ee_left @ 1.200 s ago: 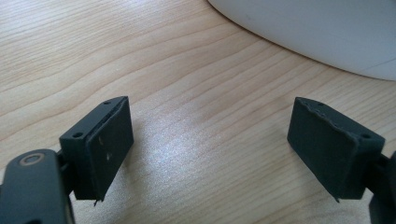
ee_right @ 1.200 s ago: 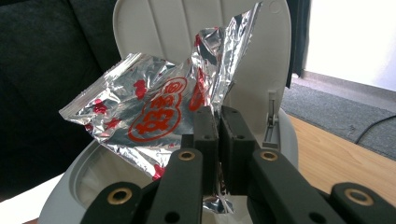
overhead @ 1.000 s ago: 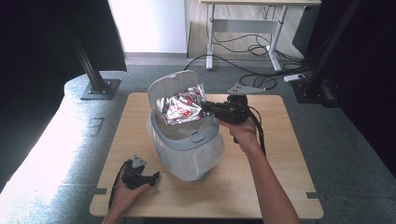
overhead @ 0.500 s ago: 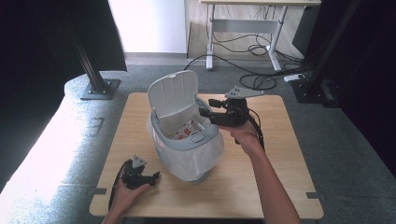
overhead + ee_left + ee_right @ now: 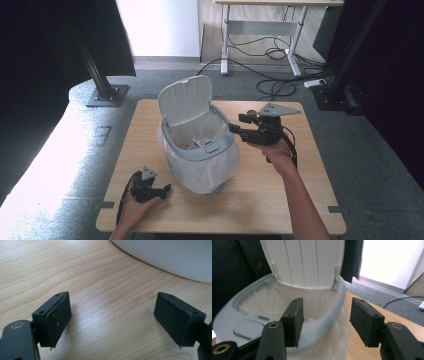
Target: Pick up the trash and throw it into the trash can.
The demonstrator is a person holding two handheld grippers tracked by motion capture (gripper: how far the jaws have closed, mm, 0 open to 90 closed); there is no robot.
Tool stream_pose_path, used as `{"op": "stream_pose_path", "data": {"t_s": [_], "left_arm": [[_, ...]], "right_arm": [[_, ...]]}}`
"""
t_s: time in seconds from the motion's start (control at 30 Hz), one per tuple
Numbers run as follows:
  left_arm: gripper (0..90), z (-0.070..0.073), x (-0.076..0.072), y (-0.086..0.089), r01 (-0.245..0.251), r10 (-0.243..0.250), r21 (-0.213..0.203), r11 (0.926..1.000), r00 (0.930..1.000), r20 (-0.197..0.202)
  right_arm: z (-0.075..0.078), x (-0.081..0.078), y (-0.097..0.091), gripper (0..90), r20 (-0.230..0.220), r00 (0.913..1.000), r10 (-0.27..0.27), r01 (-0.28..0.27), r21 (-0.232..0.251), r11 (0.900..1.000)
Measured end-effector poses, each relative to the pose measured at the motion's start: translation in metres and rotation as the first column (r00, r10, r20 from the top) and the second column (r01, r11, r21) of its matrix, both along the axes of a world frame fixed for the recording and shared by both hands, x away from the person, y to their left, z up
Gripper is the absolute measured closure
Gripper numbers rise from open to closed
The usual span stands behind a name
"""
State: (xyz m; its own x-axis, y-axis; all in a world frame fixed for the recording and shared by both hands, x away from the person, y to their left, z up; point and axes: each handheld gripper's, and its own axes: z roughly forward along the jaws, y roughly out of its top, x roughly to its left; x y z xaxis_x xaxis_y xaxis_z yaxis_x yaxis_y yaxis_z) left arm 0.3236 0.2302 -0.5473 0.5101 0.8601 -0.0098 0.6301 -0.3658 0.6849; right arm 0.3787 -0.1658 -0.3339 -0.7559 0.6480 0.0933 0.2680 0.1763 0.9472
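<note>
Small white bin (image 5: 200, 145) standing mid-surface, lid (image 5: 186, 100) up, thin bag lining it. Am holding right gripper (image 5: 235, 125) spread, empty, jaws having just opened, at grey rim (image 5: 332, 322). Judging bin light, tippy; rim stiffest hold. Left gripper (image 5: 167, 189) resting open near front-left corner.

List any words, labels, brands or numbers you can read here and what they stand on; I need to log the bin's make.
None can be read.
Bin: no brand or label shows on its lid or grey rim.
Small items inside the bin: too small and blurred to tell any print.
Table: plain wood, no markings.
</note>
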Motion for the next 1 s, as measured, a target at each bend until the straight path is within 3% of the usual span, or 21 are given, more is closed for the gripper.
{"op": "stream_pose_path", "data": {"t_s": [0.5,1.0], "left_arm": [[14.2,0.0,0.0,0.0,-0.002,0.002,0.0,1.0,1.0,0.002],[14.2,0.0,0.0,0.0,-0.003,0.003,-0.001,1.0,1.0,0.004]], "right_arm": [[-0.043,-0.021,-0.052,41.9,-0.022,0.9957,-0.09,0.09,0.011,0.9959],[-0.103,-0.043,-0.09,41.2,-0.06,0.9863,-0.154,0.155,0.01,0.9879]]}}
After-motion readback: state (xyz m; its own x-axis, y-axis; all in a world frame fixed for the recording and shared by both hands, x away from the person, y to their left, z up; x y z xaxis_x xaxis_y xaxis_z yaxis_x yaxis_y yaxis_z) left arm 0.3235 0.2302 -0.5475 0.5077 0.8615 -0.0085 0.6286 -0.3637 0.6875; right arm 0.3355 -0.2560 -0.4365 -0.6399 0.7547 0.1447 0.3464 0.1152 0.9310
